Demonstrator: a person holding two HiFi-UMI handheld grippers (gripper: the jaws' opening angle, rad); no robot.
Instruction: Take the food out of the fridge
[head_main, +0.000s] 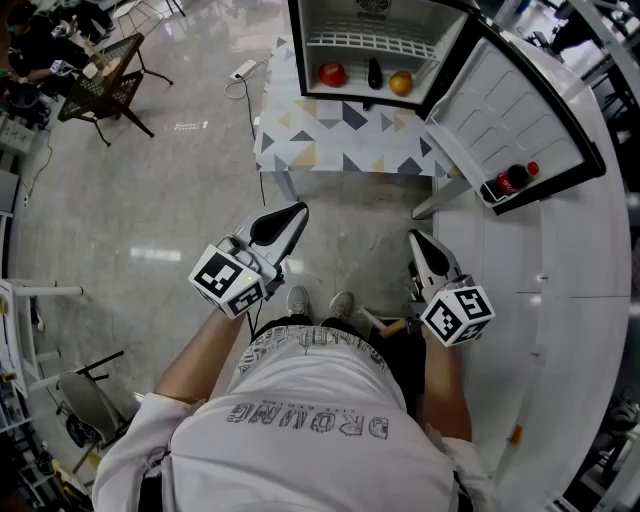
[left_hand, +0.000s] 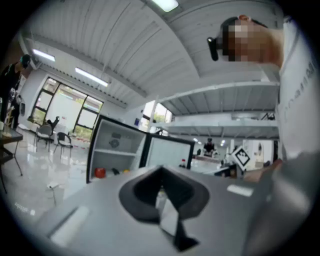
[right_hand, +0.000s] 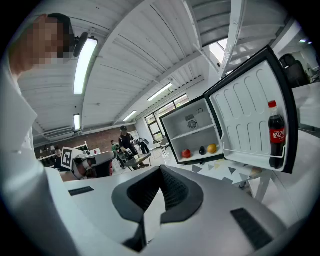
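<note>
The small fridge (head_main: 372, 20) stands open on a table with a patterned cloth (head_main: 350, 135), ahead of me. On its bottom shelf lie a red apple (head_main: 331, 73), a dark eggplant-like item (head_main: 374, 73) and an orange (head_main: 401, 83); the right gripper view shows them too, apple (right_hand: 186, 153) to orange (right_hand: 212, 148). A cola bottle (head_main: 513, 180) stands in the open door's rack, bottle (right_hand: 276, 135). My left gripper (head_main: 296, 212) (left_hand: 161, 172) and right gripper (head_main: 418, 238) (right_hand: 161, 170) are both shut and hold nothing. They hover near my waist, well short of the fridge.
A white curved counter (head_main: 560, 330) runs along the right, next to the fridge door (head_main: 520, 110). A mesh chair (head_main: 100, 85) stands at the far left, and a power strip (head_main: 245, 69) lies on the floor. Another chair (head_main: 85, 400) is at lower left. People (right_hand: 125, 142) stand far off.
</note>
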